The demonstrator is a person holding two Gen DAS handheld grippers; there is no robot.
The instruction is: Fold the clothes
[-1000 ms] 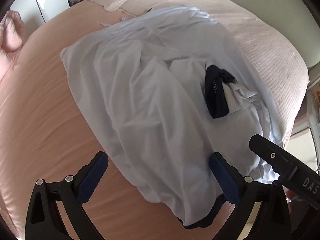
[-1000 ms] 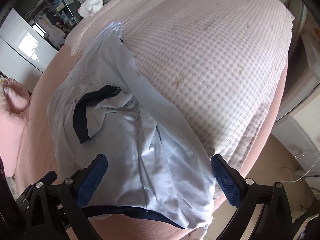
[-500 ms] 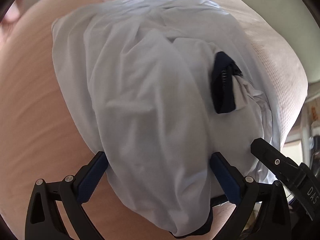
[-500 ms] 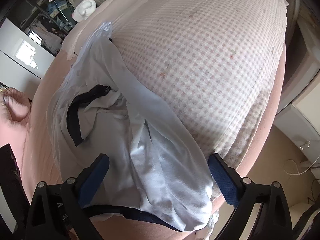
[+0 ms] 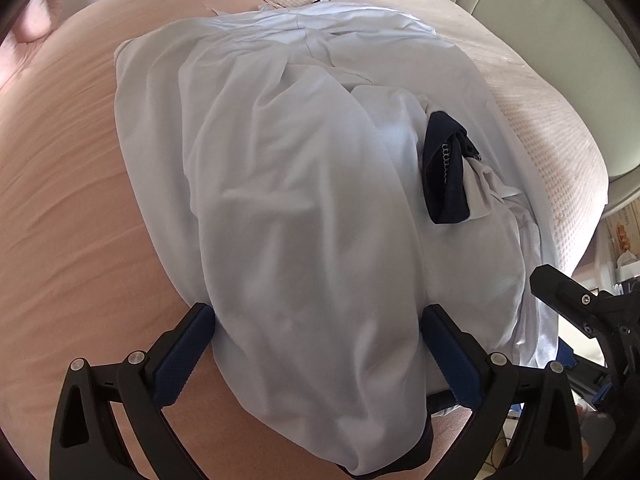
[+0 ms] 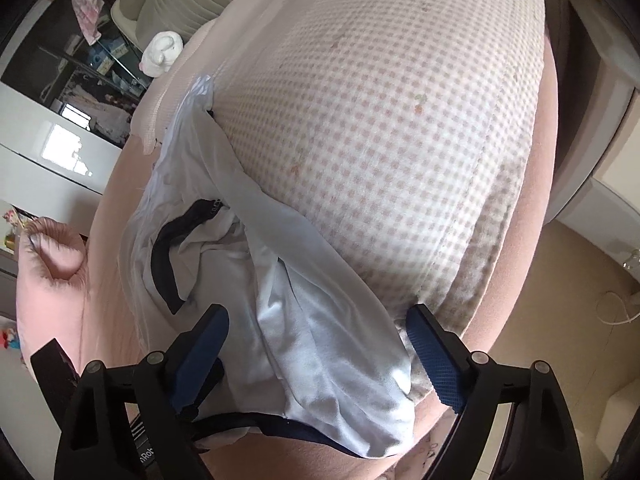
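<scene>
Crumpled pale-blue cotton garment with navy trim lies on the peach-pink bed sheet, its right edge against the pink-checked quilted blanket. Left gripper: jaws spread wide, fabric bunched between the blue pads. Right gripper: jaws likewise apart over the navy hem, not clamped.

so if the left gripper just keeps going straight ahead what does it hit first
Most likely the pale blue shirt: the left gripper is open, and the cloth already bulges between its fingers, though exact depth is unclear.
</scene>
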